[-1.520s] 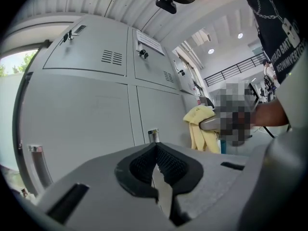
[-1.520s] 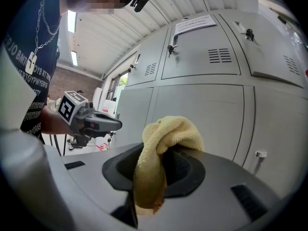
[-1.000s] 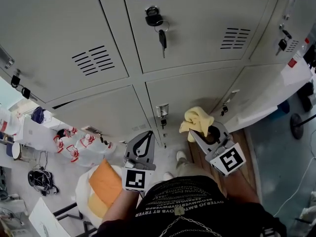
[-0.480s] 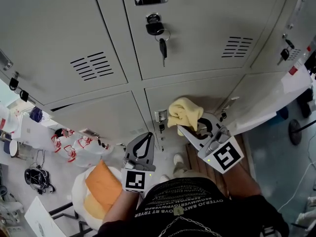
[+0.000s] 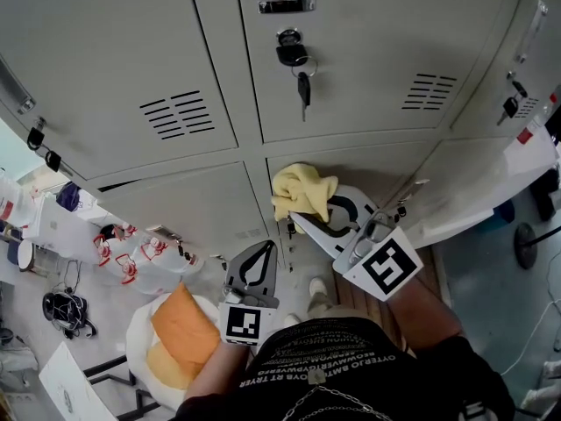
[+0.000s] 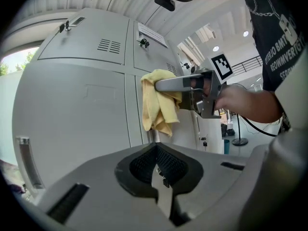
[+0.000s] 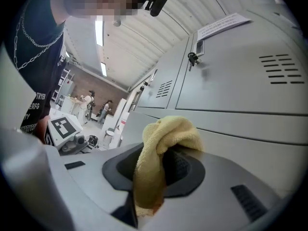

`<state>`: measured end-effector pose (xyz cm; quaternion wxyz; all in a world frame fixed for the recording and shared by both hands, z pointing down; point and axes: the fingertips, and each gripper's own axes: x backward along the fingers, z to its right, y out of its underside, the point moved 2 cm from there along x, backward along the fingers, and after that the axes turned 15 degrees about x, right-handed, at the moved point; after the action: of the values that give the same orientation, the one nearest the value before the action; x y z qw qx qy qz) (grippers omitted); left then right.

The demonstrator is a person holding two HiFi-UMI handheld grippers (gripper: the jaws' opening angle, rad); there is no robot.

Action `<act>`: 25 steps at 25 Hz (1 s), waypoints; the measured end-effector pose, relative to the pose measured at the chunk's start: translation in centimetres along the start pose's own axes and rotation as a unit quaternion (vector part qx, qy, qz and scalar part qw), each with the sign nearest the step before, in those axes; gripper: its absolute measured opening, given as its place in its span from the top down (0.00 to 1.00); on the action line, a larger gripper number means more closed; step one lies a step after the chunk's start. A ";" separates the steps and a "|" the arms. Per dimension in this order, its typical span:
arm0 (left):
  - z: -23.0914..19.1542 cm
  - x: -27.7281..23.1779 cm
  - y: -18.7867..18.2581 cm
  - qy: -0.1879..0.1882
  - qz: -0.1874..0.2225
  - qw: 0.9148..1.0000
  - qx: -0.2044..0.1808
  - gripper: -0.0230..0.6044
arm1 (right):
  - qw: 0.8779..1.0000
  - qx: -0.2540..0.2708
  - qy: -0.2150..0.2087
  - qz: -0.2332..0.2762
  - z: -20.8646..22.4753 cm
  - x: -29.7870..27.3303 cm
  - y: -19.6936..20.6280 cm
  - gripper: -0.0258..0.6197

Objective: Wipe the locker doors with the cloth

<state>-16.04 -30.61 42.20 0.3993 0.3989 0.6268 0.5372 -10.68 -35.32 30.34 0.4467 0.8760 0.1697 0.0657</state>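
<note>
Yellow cloth [image 5: 301, 191] is clamped in the right gripper [image 5: 305, 219]. It is bunched over the jaw tips and lies against the top of the lower locker door [image 5: 386, 165], almost straight below the hanging key [image 5: 303, 86]. A second ago the cloth was well to the right of the key's line and farther under it. Half a second ago it was partway across, so it has slid left and closer to the key. The left gripper [image 5: 262, 251] has its jaws closed together on nothing. It stays low, below and slightly left of the key, clear of the doors, as before.
</note>
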 end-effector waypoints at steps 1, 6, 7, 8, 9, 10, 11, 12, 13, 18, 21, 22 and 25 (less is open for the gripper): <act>0.1 0.0 0.0 -0.001 0.000 1.000 0.001 0.96 | 1.000 0.003 -0.002 -0.002 0.1 -0.3 -0.1 0.81; -0.3 0.3 -0.4 -0.006 0.013 1.000 -0.015 0.96 | 1.000 -0.005 -0.003 -0.014 0.4 -1.6 0.0 0.81; -0.3 0.4 -0.5 -0.008 0.014 1.000 -0.018 0.96 | 1.000 -0.004 -0.001 -0.018 0.6 -1.8 0.0 0.81; -0.4 0.4 -0.7 -0.009 0.016 1.000 -0.020 0.96 | 1.000 -0.002 0.002 -0.021 0.7 -1.9 0.0 0.81; -0.5 0.4 -0.8 -0.010 0.018 1.000 -0.021 0.96 | 1.000 -0.002 0.007 -0.024 0.9 -1.9 0.1 0.81; -0.5 0.4 -1.0 -0.011 0.020 1.000 -0.021 0.96 | 1.000 -0.003 0.013 -0.026 1.2 -1.8 0.2 0.81; -0.5 0.3 -1.2 -0.010 0.022 0.999 -0.022 0.96 | 0.999 -0.004 0.018 -0.028 1.5 -1.6 0.3 0.81; -0.5 0.2 -1.3 -0.009 0.023 0.999 -0.025 0.96 | 0.999 -0.003 0.021 -0.030 1.8 -1.4 0.4 0.81; -0.5 0.1 -1.3 -0.007 0.023 0.999 -0.030 0.96 | 0.999 0.001 0.023 -0.033 2.0 -1.2 0.5 0.81; 0.2 0.0 -0.2 0.004 0.001 1.000 -0.022 0.95 | 0.999 -0.001 0.037 -0.040 2.3 0.0 1.2 0.81; 0.1 -0.4 -0.7 0.009 0.012 1.000 -0.012 0.96 | 0.998 0.002 0.051 -0.043 3.1 0.7 1.6 0.81; 0.1 -0.4 -0.9 0.010 0.015 1.000 -0.013 0.96 | 0.997 0.002 0.056 -0.045 3.3 1.1 1.8 0.81; -0.1 -0.4 -0.9 0.012 0.013 1.000 -0.018 0.96 | 0.996 -0.012 0.076 -0.054 4.1 2.6 2.7 0.81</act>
<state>-16.03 -31.07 41.35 0.3919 0.3935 0.6161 0.5587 -6.51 -38.96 29.99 0.4462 0.8523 0.2496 0.1103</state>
